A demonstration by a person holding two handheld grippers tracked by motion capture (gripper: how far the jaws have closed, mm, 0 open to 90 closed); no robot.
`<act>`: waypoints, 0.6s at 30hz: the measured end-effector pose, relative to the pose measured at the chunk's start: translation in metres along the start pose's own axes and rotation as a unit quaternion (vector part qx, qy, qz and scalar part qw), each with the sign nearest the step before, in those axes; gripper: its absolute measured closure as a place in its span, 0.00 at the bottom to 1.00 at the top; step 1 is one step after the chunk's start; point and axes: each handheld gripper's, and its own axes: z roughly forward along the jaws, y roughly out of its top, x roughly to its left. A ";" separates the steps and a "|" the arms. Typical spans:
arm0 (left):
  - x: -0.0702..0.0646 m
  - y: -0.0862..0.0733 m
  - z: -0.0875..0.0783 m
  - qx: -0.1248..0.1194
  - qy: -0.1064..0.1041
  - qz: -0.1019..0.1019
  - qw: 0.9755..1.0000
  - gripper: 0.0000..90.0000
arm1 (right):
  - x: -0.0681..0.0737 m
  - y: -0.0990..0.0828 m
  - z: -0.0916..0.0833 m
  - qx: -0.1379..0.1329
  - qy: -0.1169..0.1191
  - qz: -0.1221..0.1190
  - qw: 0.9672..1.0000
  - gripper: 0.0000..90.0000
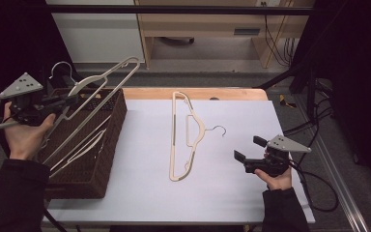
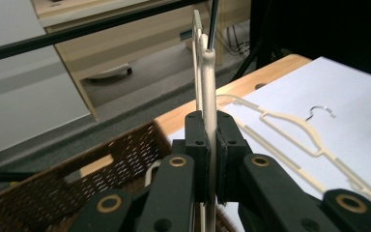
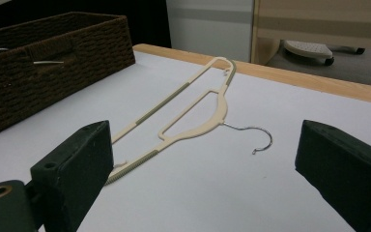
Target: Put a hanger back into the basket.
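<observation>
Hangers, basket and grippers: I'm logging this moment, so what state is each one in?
Left gripper: shut on a cream hanger.
Held hanger: lifted, slanting above the basket.
Right gripper: open, empty.
Hanger on the table: lying flat, hook toward the right gripper.
Basket: open-topped, more hangers inside.

The high view looks forward and down over the whole table point(image 1: 212, 193) from the person's side, while both gripper views sit low and close, sharing the flat hanger point(image 2: 290, 135) point(image 3: 183, 116) mid-frame.
</observation>
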 end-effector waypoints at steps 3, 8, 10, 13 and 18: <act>0.007 -0.012 -0.002 0.012 0.017 0.008 1.000 0.96 | 0.000 0.000 0.001 0.001 0.000 -0.001 1.000 0.07; 0.018 -0.031 -0.007 0.029 0.037 0.017 0.999 0.96 | 0.000 -0.001 0.002 0.004 0.000 -0.003 1.000 0.07; 0.023 -0.039 -0.008 0.035 0.042 0.017 0.998 0.96 | 0.001 -0.001 0.003 0.005 -0.001 -0.001 1.000 0.07; 0.028 -0.049 -0.009 0.045 0.047 0.018 0.998 0.96 | 0.001 -0.001 0.003 0.007 -0.001 -0.001 1.000 0.07; 0.032 -0.064 -0.007 0.065 0.051 0.029 0.996 0.96 | 0.001 -0.002 0.003 0.007 -0.001 -0.001 1.000 0.07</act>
